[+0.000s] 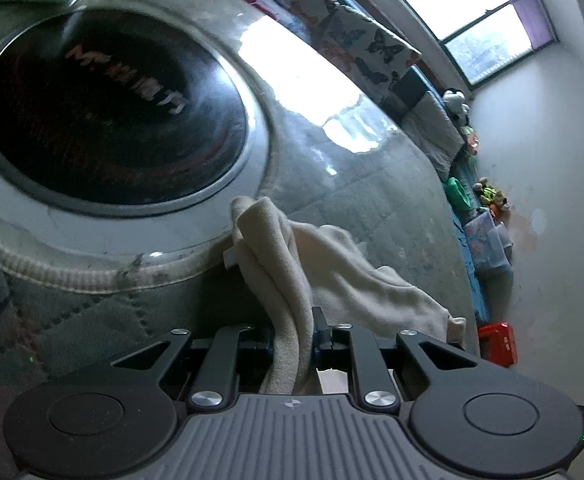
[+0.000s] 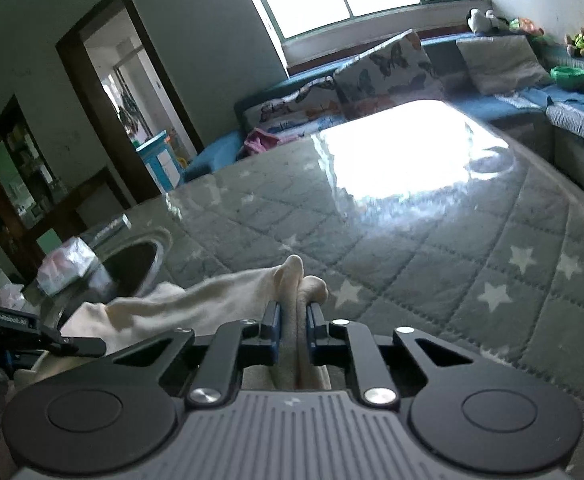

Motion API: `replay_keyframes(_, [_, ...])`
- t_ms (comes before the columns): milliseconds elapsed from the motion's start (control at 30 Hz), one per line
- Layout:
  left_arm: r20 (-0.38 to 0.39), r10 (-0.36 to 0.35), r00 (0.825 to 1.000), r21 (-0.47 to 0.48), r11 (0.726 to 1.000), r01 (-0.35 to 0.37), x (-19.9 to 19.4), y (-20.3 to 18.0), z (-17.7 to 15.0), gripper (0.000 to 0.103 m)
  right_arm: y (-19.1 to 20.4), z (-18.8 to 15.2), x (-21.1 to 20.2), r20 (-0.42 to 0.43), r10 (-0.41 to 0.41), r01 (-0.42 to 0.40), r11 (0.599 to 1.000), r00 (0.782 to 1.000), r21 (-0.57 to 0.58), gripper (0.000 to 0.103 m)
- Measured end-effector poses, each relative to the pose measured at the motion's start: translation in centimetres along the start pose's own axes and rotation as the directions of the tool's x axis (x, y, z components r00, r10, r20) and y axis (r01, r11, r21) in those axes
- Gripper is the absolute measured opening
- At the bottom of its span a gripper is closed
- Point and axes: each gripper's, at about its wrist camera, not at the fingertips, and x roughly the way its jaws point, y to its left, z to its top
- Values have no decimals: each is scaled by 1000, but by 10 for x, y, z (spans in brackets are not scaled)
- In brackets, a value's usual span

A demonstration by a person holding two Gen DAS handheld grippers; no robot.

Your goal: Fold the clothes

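Gripping a cream cloth at opposite ends, both grippers were clamped on bunched fabric. The left gripper pinched one end; the right gripper pinched the other. The cloth hung between them above a quilted table, its long axis running gripper to gripper, sagging slightly. A dark round hob lay far left of it.

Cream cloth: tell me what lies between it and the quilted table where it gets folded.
Nothing visible. Both claws, left and right, grip the cream cloth over the bare quilted cover; the dark round inset lies to the left.
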Motion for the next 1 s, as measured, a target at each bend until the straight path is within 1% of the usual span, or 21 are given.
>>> replay_keyframes(67, [10, -14, 1000, 31, 999, 14, -3, -8, 2, 17, 1, 4, -9, 29, 4, -4, 1000, 1000, -2, 11])
replay_keyframes(233, [12, -47, 999, 97, 994, 45, -2, -33, 7, 17, 3, 13, -26, 76, -16, 18, 1000, 997, -22, 11])
replay_keyframes(533, [-11, -88, 996, 196, 977, 88, 19, -83, 9, 16, -8, 30, -54, 149, -104, 111, 993, 983, -38, 11])
replay_keyframes(800, [-53, -109, 993, 256, 959, 120, 53, -125, 1, 16, -28, 44, -72, 199, -207, 217, 976, 958, -32, 11])
replay_keyframes(1000, [-95, -106, 990, 292, 948, 130, 81, -151, -8, 16, -45, 52, -74, 202, -278, 288, 958, 939, -19, 11])
